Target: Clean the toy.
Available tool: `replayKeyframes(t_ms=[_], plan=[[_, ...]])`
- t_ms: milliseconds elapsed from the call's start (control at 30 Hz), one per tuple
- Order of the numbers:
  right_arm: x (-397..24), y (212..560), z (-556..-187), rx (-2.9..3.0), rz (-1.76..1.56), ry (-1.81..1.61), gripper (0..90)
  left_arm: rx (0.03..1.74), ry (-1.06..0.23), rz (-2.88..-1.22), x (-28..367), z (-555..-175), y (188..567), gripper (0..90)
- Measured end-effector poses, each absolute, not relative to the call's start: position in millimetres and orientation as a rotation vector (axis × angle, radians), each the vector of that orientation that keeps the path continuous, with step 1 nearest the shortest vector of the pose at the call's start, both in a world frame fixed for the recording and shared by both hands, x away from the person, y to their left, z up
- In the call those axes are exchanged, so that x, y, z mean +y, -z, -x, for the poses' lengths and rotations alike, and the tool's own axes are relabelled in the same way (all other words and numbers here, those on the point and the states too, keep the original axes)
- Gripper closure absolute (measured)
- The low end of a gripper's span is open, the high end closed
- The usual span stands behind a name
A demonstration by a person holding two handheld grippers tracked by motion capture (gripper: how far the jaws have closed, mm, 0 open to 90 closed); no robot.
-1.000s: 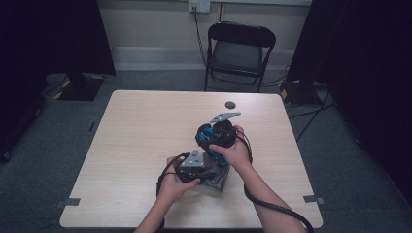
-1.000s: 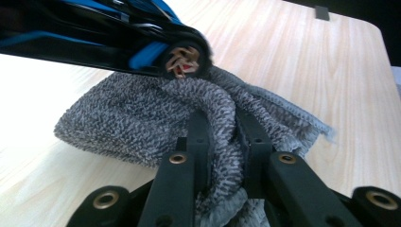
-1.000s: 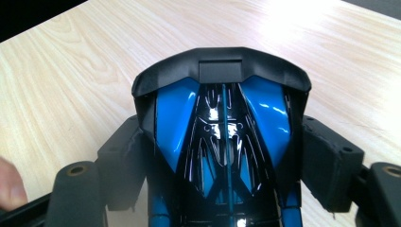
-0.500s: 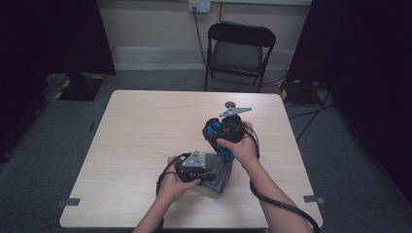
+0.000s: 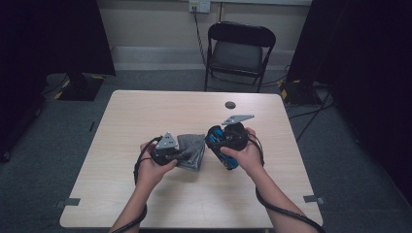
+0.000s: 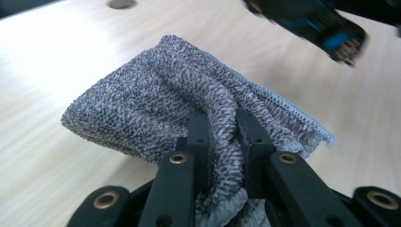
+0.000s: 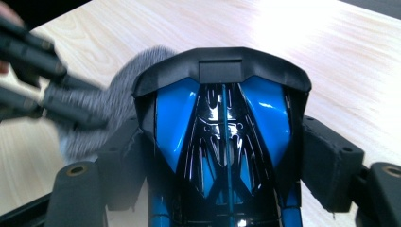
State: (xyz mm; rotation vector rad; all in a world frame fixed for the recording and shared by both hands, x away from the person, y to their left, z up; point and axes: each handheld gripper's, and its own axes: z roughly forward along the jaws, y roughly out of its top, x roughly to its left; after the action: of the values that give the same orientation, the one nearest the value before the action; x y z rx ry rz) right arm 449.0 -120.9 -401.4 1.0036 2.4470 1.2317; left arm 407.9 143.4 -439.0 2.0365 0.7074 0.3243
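A light wooden table [image 5: 145,194] stands on grey carpet, with a black folding chair [image 5: 240,51] behind it. Near the table's middle, a grey knitted cloth [image 5: 193,151] is clamped in the left gripper [image 5: 182,155], whose jaws are closed tight on a fold of it. Just beside it, the right gripper [image 5: 218,145] holds a blue and black toy car [image 7: 222,137] between wide-set jaws pressing on its sides. Both forearms enter from the bottom edge, hands near each other. A small dark disc [image 5: 230,104] lies farther back.

Counter [image 5: 145,116] wide open left & far side; just a small dark disc [image 5: 230,104] nr back edge.
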Motion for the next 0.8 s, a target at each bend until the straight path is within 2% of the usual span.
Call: replayKeyframes(t_ms=[800], plan=[[-94,410,-443,2.500,-0.933,-1.171,25.6,0.656,-0.299,-1.989,126,-399,441,77.9]])
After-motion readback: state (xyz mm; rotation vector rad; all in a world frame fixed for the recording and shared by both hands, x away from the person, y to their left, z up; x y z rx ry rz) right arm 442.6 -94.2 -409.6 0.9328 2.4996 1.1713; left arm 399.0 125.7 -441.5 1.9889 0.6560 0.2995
